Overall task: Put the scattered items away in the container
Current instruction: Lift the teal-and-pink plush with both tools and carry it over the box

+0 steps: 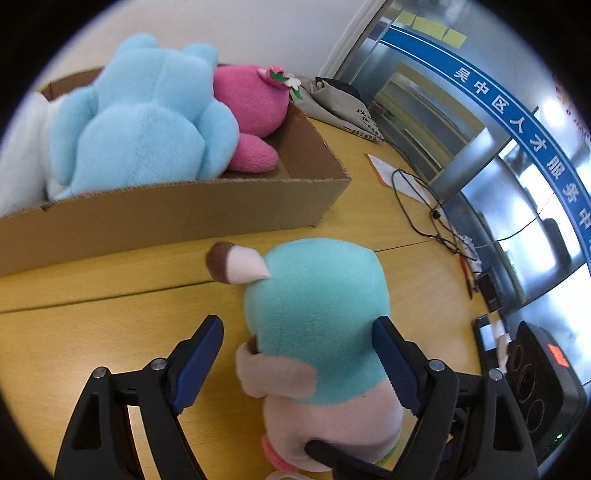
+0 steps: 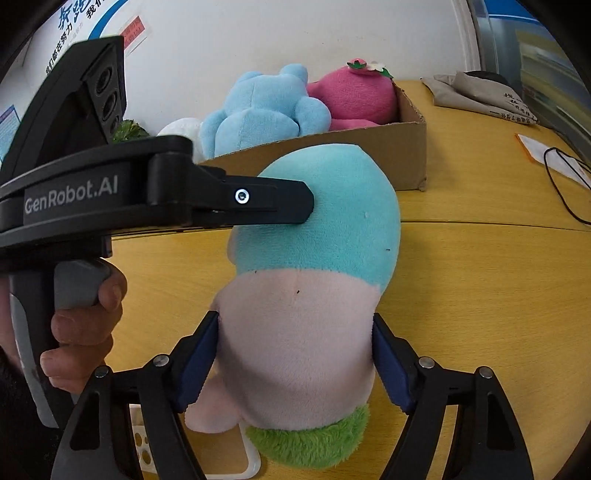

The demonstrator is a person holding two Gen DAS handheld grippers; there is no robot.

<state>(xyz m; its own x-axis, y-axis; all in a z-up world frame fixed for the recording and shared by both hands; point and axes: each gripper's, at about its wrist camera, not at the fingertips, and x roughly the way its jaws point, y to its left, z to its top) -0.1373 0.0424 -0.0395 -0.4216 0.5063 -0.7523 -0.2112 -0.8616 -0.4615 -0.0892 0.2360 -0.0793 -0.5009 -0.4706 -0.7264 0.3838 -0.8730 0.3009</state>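
Right gripper (image 2: 295, 363) pinches the pale pink lower body of the teal plush toy (image 2: 317, 236), both blue pads pressed in. Left gripper (image 1: 299, 360) spread: one pad touches the teal head (image 1: 314, 306), the other stands clear with table showing between. Toy sits on the yellow wooden table (image 1: 92, 332), just in front of the cardboard box (image 1: 166, 214) holding a blue plush (image 1: 140, 125), a pink plush (image 1: 251, 99) and something white, mostly hidden. Grey cloth bag (image 1: 340, 103), black cable (image 1: 413, 199), glass partition with blue banner (image 1: 524, 125) beyond. Only the right view shows the person's hand (image 2: 85, 325) on the left handle, the toy's green fuzzy base (image 2: 314, 439) and a wall poster (image 2: 92, 22), cut off.
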